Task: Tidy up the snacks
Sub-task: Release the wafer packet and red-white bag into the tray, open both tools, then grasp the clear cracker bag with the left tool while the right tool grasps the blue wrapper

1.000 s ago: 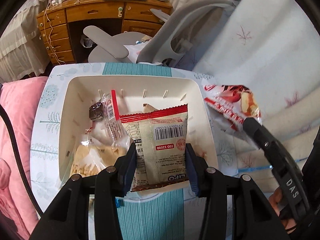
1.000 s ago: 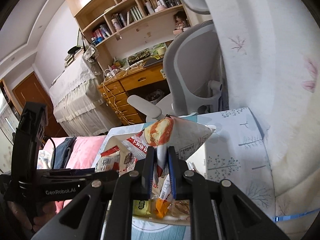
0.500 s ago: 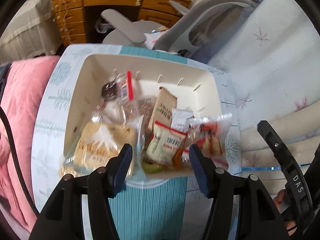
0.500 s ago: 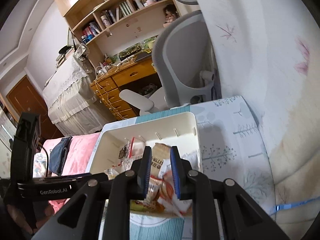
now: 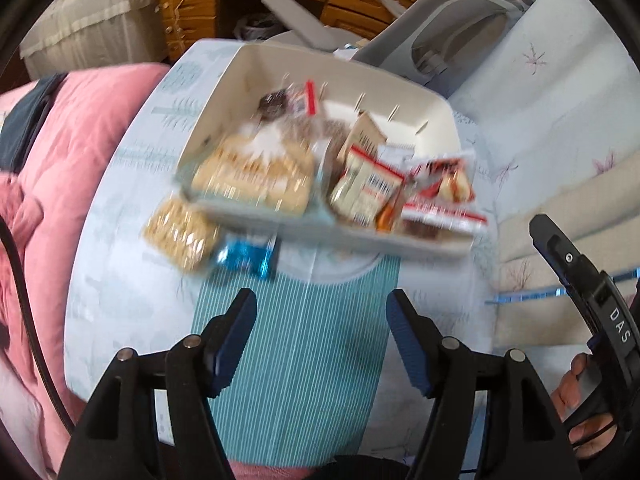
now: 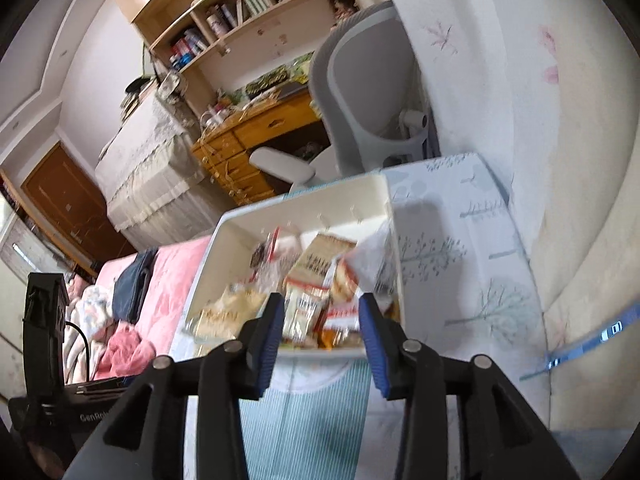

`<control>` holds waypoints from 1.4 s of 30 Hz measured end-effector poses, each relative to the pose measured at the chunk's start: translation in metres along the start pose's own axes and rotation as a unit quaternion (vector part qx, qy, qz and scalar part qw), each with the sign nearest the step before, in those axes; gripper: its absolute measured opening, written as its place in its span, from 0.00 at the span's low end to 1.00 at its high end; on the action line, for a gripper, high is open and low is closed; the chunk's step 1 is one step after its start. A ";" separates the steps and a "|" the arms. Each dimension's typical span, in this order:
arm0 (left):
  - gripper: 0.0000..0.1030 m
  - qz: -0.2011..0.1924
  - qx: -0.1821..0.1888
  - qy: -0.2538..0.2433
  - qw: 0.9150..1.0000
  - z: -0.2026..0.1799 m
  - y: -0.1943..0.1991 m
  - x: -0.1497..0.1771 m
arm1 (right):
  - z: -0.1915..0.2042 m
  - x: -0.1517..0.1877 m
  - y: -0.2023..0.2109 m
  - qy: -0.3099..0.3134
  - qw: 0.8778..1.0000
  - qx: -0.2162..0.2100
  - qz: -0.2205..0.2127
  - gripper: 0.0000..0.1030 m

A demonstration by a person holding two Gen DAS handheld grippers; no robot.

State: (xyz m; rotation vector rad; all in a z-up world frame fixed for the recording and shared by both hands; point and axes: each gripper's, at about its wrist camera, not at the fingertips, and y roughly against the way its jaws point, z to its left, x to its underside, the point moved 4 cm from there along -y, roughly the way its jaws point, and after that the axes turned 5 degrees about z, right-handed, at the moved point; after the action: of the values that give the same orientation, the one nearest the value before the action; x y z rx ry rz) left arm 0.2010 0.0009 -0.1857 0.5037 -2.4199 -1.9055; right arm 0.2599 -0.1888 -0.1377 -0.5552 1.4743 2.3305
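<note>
Both claws have just been opening; the left claw [image 5: 320, 316] and right claw [image 6: 320, 320] are hanging empty before the snack-filled bin [image 5: 400, 80].

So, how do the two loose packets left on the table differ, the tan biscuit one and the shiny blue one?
The clear packet of tan biscuits is the larger and see-through; the shiny blue foil packet is smaller, opaque and reflective. The biscuit packet lies further left, just below the white plastic bin corner; the blue one sits at the teal striped mat's top edge. Both lie outside the bin, ungripped and blurred.
</note>
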 end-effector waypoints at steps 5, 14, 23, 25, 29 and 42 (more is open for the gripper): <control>0.64 0.022 -0.016 0.027 0.999 0.022 -0.005 0.042 | 0.009 0.027 -0.006 0.015 0.999 -0.013 0.039 0.41; 0.64 0.006 -0.043 0.023 0.999 0.057 0.002 0.077 | 0.028 0.069 -0.019 0.027 0.995 -0.029 0.094 0.51; 0.75 0.000 -0.063 -0.007 0.998 0.095 0.004 0.052 | 0.056 0.101 -0.048 0.048 0.989 -0.018 0.139 0.57; 0.77 0.004 -0.060 -0.021 0.998 0.103 0.003 0.045 | 0.062 0.107 -0.057 0.059 0.987 -0.001 0.148 0.57; 0.85 0.020 -0.063 -0.053 0.996 0.118 -0.005 0.027 | 0.074 0.114 -0.071 0.061 0.987 0.022 0.150 0.57; 0.85 0.071 -0.047 -0.157 0.984 0.135 -0.051 -0.027 | 0.120 0.140 -0.111 0.094 0.987 0.088 0.094 0.57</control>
State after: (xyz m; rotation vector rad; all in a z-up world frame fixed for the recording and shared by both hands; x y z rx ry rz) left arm 0.2097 0.1254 -0.2637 0.0246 -2.4437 -2.1641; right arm 0.1723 -0.0247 -0.2454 -0.6252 1.8733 2.3048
